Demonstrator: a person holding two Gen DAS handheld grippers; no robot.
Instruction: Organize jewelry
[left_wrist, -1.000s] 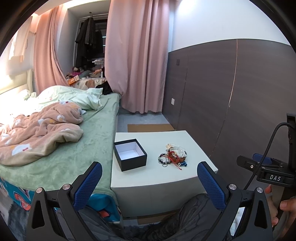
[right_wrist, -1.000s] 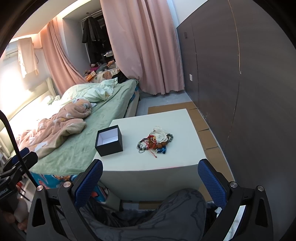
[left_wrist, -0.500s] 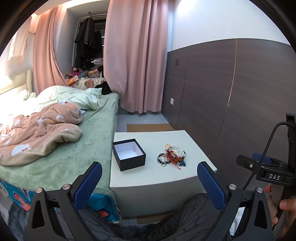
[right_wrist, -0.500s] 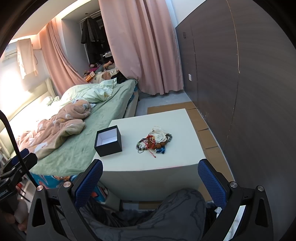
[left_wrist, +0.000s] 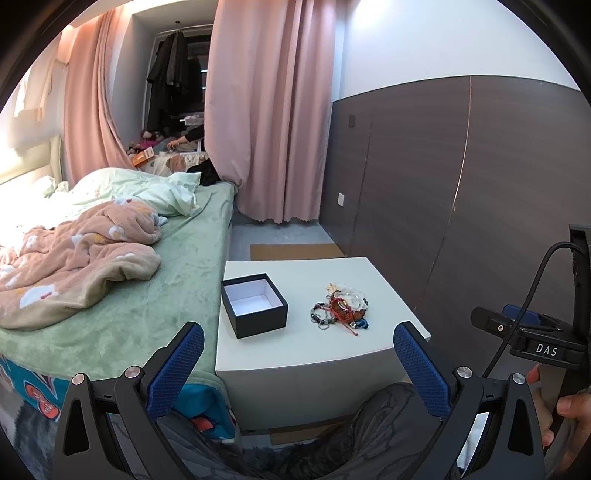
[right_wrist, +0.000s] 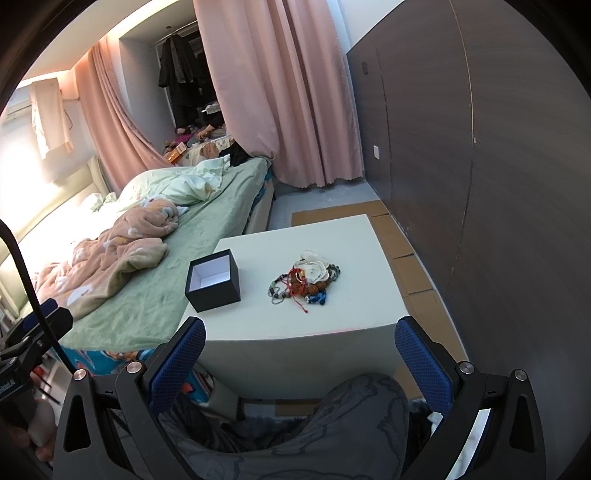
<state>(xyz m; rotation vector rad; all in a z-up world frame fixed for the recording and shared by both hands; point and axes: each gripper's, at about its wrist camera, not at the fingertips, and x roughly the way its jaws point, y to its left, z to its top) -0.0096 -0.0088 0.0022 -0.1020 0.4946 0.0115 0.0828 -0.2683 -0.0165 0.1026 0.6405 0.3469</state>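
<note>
— So, where is the jewelry sitting?

— On the white table (left_wrist: 295, 354), in one tangled heap (left_wrist: 341, 309): beaded bracelets, a red cord, something pale and clear on top, a small blue piece at the near edge. From the right wrist view the same pile (right_wrist: 304, 280) lies a little right of the table's middle.

— And the box?

— A black box (left_wrist: 255, 305) with a white inside, lid off, nothing visible in it. It stands on the table's left part, near the bed (left_wrist: 122, 295), and well apart from the heap (bare tabletop between them). The right view shows it (right_wrist: 213, 280) close to the table's left edge.

— What are the tools doing?

— Left gripper (left_wrist: 295, 369): jaws spread wide, blue pads far apart, nothing between them. It hangs short of the table's near edge, above a knee in grey patterned trousers (left_wrist: 369, 435). Right gripper (right_wrist: 299, 367): the same, wide apart and empty, also short of the table.

— Can you see either one from outside?

— Partly. At the right edge of the left view, a hand (left_wrist: 569, 410) grips a black handle with a cable running up from it.

— Anything else around?

— A pink blanket (left_wrist: 74, 266) crumpled on the green sheet, pink curtains (left_wrist: 269, 110) behind, dark wall panels to the right.
</note>
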